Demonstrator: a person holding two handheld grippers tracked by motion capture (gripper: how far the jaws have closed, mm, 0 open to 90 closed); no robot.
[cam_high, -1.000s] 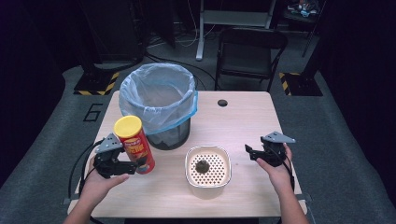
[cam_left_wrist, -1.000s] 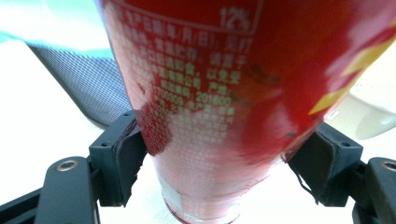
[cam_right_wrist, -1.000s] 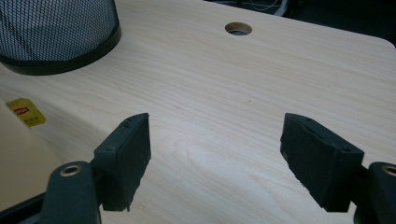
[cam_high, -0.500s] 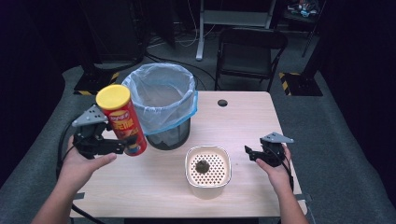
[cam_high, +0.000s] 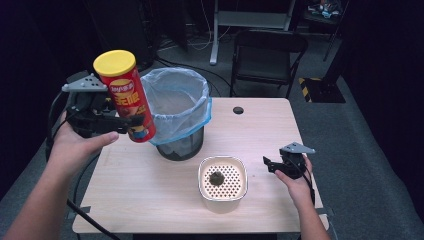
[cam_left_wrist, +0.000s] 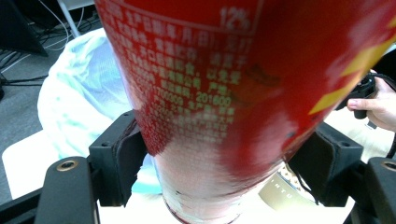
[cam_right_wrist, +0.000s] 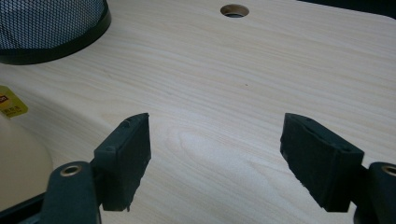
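My left gripper (cam_high: 131, 121) pinches the red chip can (cam_high: 125, 95) beside the lined bin (cam_high: 176, 107); my right gripper (cam_high: 267, 165) rests spread, empty, over the table (cam_high: 150, 185)

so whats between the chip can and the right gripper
In the high view, the lined bin and the perforated cream container sit between the chip can, clamped in the left gripper, and the open right gripper.

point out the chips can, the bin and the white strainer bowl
chips can (cam_high: 127, 100): high view, middle of its red side.
bin (cam_high: 200, 92): high view, right rim of its blue liner.
white strainer bowl (cam_high: 223, 199): high view, near rim.
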